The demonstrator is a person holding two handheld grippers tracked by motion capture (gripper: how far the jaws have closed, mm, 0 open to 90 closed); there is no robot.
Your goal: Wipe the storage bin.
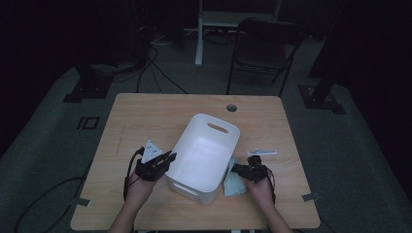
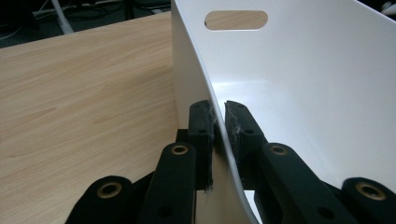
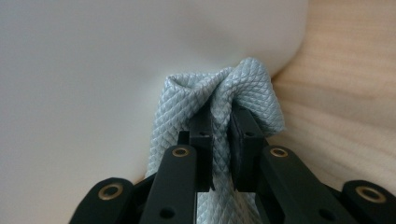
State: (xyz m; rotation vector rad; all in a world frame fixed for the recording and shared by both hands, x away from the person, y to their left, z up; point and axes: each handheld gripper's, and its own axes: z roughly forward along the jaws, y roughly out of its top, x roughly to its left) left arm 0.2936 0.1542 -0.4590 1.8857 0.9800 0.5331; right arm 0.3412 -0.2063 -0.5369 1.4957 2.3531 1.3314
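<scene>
You had the white bin (image 1: 204, 158) steadied on the counter (image 1: 145, 116) and the pale blue cloth (image 1: 233, 183) in hand, but the wiping looked barely begun: the cloth sat bunched against the bin's outer wall at its right side, near the bottom, with the inside seemingly untouched. Your left gripper (image 2: 219, 122) was clamped on the bin's thin rim, one jaw inside and one outside. Your right gripper (image 3: 223, 133) was pinched nearly shut on a fold of the cloth, pressing it to the wall
</scene>
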